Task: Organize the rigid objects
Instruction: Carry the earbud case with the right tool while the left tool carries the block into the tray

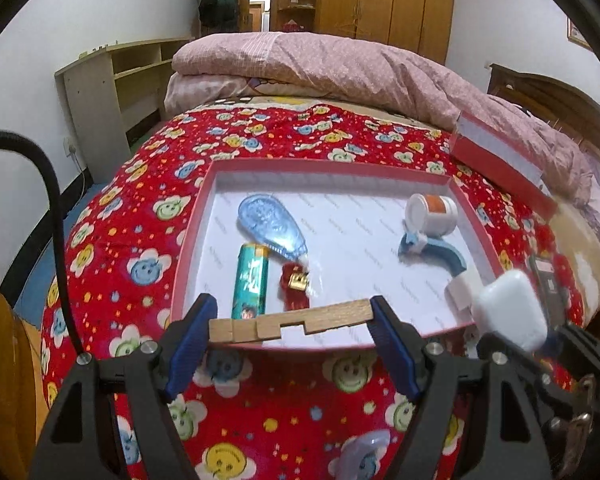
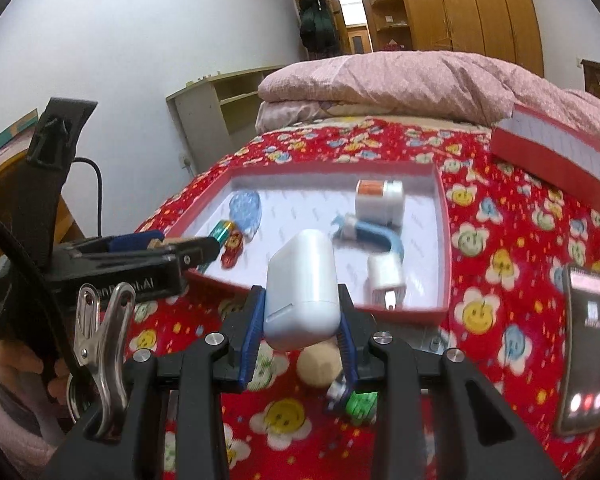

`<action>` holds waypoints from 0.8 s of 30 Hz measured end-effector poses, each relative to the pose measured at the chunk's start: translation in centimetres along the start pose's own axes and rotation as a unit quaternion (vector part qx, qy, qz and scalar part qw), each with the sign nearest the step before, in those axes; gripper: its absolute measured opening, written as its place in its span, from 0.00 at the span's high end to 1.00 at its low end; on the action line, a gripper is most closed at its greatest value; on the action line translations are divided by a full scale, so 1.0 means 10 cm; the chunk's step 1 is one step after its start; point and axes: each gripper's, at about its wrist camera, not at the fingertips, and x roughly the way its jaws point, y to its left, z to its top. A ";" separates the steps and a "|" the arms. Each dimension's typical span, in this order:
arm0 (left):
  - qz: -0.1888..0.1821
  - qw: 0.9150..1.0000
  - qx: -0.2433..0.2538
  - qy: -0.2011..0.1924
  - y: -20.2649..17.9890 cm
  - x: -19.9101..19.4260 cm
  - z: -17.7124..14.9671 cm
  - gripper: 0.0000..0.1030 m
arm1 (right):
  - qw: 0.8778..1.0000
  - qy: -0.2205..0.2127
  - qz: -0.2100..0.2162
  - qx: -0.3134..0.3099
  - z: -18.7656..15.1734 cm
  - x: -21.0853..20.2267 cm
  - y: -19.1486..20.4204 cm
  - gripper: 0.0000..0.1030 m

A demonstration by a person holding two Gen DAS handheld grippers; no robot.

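My left gripper [image 1: 292, 326] is shut on a notched wooden block [image 1: 288, 322], held over the near rim of the red box [image 1: 188, 240]. My right gripper [image 2: 302, 316] is shut on a white earbud case [image 2: 302, 290], held above the bedspread just short of the box's near rim [image 2: 404, 312]; the case also shows at the right of the left wrist view [image 1: 510, 310]. Inside the box lie a blue correction tape [image 1: 268, 220], a green lighter [image 1: 252, 280], a small red item [image 1: 296, 284], a white jar [image 1: 432, 212], a blue cable with white plug [image 1: 436, 250].
The box lid [image 2: 556, 156] leans on a pink quilt [image 2: 400, 80] at the back right. A phone [image 2: 584, 344], a beige ball [image 2: 320, 364] and a small green item [image 2: 360, 404] lie on the red flowered bedspread. A wooden shelf [image 1: 112, 92] stands left of the bed.
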 end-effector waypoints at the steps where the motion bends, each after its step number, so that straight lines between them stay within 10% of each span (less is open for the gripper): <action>1: 0.001 1.000 0.000 0.001 -0.01 0.02 0.02 0.22 | 1.000 0.000 -0.001 -0.002 0.04 0.02 -0.01 0.67; 24: 0.016 1.000 0.007 0.018 -0.04 0.52 0.22 0.22 | 0.999 0.028 -0.026 0.023 0.28 0.57 -0.25 0.67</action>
